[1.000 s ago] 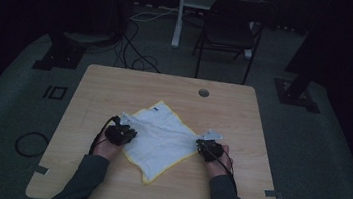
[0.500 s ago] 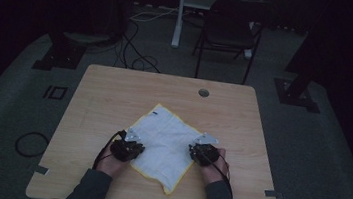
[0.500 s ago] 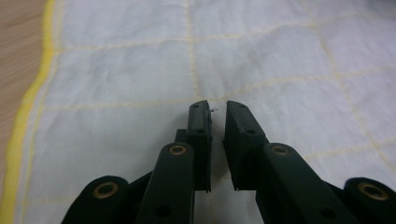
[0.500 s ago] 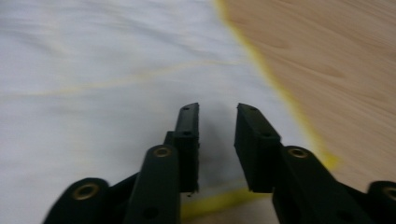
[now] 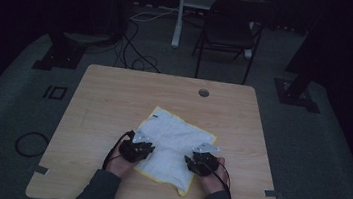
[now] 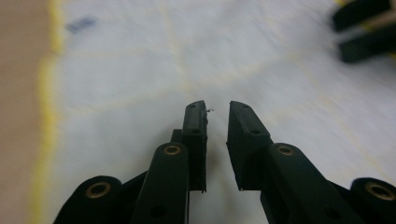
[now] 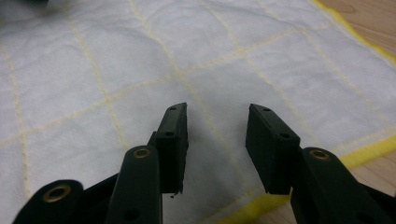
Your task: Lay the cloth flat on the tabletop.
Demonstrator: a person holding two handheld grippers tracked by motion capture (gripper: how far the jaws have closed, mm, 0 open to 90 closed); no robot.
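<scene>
folding chair [image 5: 232,30], floor cables [image 5: 137,50], stand bases [image 5: 64,51]

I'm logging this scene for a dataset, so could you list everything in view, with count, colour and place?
cloth: one, white with yellow grid lines and yellow edging, spread flat on the near middle of the table
table: one, light wood, centre of the high view, with a round hole near its far edge
folding chair: one, dark, on the floor beyond the table
cables: several, dark and light, on the floor beyond the table's left
cable loop: one, dark, on the floor left of the table
left hand-held gripper: black, jaws slightly apart over the cloth's left side
right hand-held gripper: black, jaws open over the cloth's near right edge
</scene>
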